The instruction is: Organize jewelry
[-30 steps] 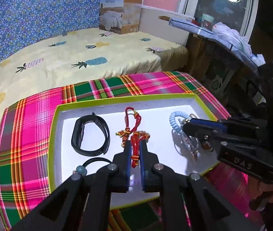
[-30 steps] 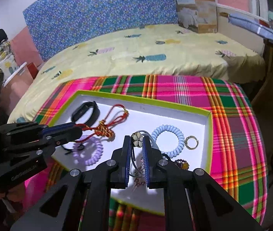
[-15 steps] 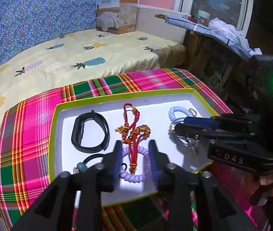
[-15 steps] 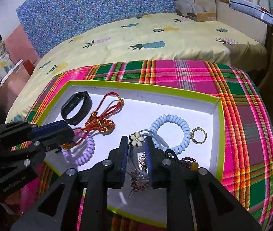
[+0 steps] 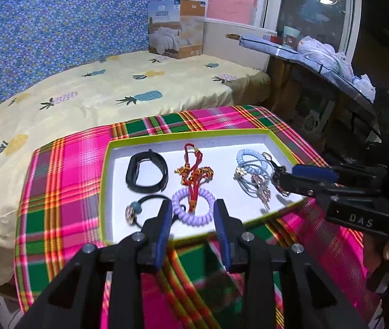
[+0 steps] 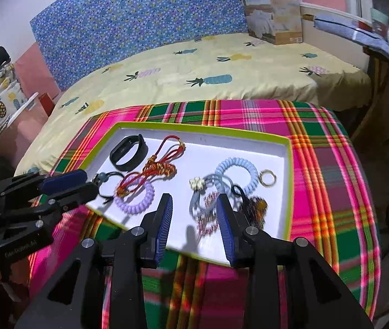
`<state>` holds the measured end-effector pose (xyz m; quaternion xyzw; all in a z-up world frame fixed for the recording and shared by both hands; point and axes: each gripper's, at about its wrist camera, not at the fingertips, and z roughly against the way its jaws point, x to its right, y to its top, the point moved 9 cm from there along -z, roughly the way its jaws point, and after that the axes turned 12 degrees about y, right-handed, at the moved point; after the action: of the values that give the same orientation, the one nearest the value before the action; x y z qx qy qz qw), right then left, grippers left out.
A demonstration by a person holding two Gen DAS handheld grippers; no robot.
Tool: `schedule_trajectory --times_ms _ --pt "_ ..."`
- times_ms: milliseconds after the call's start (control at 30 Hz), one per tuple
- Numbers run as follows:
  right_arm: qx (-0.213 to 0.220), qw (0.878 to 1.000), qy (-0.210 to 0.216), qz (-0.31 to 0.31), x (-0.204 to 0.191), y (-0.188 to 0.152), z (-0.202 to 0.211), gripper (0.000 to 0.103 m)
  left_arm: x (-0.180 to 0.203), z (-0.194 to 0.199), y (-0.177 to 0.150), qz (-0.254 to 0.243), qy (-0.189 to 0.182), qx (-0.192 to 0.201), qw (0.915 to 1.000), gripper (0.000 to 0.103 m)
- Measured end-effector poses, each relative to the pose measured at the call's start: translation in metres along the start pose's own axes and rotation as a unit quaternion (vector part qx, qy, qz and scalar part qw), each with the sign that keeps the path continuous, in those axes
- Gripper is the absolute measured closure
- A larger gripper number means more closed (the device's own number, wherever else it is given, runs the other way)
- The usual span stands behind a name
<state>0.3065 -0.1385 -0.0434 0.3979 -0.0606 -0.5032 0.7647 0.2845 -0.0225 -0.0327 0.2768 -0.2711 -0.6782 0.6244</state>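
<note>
While both jaws have just been opening, left gripper (image 5: 193,220) and right gripper (image 6: 194,216) gape empty — beaded heap (image 6: 254,208) blurred.

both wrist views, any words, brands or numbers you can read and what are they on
"DAS": pale letters on the side of the black right gripper, seen from the left wrist.
Pale lettering on the side of the black left gripper, seen from the right wrist: blurred, not readable.
Print on the brown and white cardboard bedding box on the yellow pineapple bedspread: too small to read in either view.
Nothing readable on the green-rimmed white tray or the jewelry.
</note>
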Motion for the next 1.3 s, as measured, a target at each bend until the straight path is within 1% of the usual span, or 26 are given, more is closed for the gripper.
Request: schedule_trajectory --times_ms 300,400,533,767,867,1000,1300 --pt "0.012 0.999 -0.04 0.012 -0.027 -0.045 0.046 0.069 0.006 0.048 -0.037 0.013 0.005 0.005 0.9999 0.07" --pt "0.017 0.999 -0.05 0.011 -0.035 -0.059 0.06 0.069 0.006 0.062 -0.053 0.025 0.006 0.001 0.9997 0.07" --pt "0.021 0.998 -0.054 0.013 -0.049 -0.082 0.076 0.069 0.003 0.076 -0.071 0.033 0.016 -0.004 0.9993 0.07" --pt "0.022 0.998 -0.057 0.013 -0.067 -0.107 0.089 0.069 -0.002 0.095 -0.099 0.041 0.041 -0.005 0.9983 0.07" --pt "0.022 0.998 -0.058 0.013 -0.072 -0.116 0.094 0.069 -0.001 0.098 -0.111 0.05 0.039 -0.012 0.9979 0.07" --pt "0.019 0.998 -0.06 0.016 -0.077 -0.125 0.096 0.069 0.001 0.1 -0.122 0.049 0.045 -0.018 0.9976 0.07" --pt "0.017 0.998 -0.06 0.02 -0.081 -0.13 0.095 0.069 0.003 0.107 -0.125 0.048 0.053 -0.014 0.9973 0.07"
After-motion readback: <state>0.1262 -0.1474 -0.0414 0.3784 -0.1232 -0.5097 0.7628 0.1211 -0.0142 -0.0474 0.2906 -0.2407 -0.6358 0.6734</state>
